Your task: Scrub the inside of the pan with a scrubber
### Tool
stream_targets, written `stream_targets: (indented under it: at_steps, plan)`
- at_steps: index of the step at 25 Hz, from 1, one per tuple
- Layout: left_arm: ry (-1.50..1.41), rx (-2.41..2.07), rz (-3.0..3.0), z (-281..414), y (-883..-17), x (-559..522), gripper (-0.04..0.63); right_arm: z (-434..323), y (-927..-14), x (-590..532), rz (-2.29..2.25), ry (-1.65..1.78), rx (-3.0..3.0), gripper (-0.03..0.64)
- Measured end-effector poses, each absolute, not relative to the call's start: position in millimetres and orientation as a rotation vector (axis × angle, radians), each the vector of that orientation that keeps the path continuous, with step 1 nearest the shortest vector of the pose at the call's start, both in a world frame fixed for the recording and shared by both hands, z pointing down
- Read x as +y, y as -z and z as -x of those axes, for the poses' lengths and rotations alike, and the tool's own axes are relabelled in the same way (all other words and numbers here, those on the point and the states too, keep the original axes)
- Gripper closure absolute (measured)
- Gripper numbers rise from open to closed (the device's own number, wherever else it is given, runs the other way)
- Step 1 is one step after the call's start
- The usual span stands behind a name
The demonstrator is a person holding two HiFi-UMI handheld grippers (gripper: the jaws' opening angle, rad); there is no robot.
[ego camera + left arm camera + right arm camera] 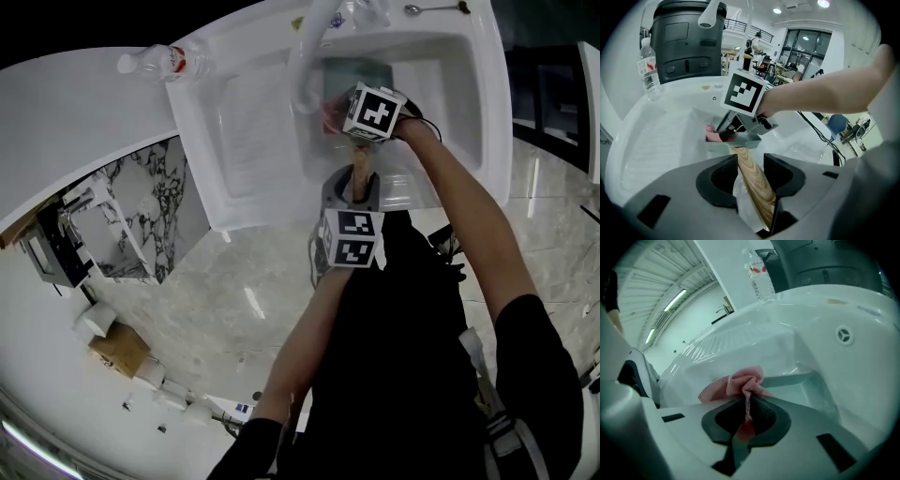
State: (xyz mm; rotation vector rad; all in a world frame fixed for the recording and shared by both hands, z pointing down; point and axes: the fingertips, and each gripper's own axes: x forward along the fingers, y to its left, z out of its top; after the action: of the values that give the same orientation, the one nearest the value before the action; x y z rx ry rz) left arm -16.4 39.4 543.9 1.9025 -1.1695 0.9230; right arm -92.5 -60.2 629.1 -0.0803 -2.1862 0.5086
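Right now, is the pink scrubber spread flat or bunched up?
Bunched up. The right tongs are shut on the pink scrubber, and it puckers into folds just past the jaw tips.

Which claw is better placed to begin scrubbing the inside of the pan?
Right. The right claw already grips the pink scrubber right at the pan. The left claw is closed on the wooden handle, so it seems occupied steadying the pan.

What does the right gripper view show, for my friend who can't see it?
The right gripper pinches a crumpled pink scrubber over a pale green pan sitting in a white sink. A water bottle stands at the sink's far edge.
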Motion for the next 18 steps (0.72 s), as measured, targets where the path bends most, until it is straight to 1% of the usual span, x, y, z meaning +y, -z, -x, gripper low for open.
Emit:
stream_targets:
  at_steps: [11,18]
  plan:
    - [-0.921,-1.164,-1.906,16,-544,40,0.403,103,-621,-36,0.396,-0.567,-2.193,0.578]
    - [-0.922,-1.159,-1.908,16,-545,40,0.402,103,-617,-30,0.473,-0.581,-2.158,0.58]
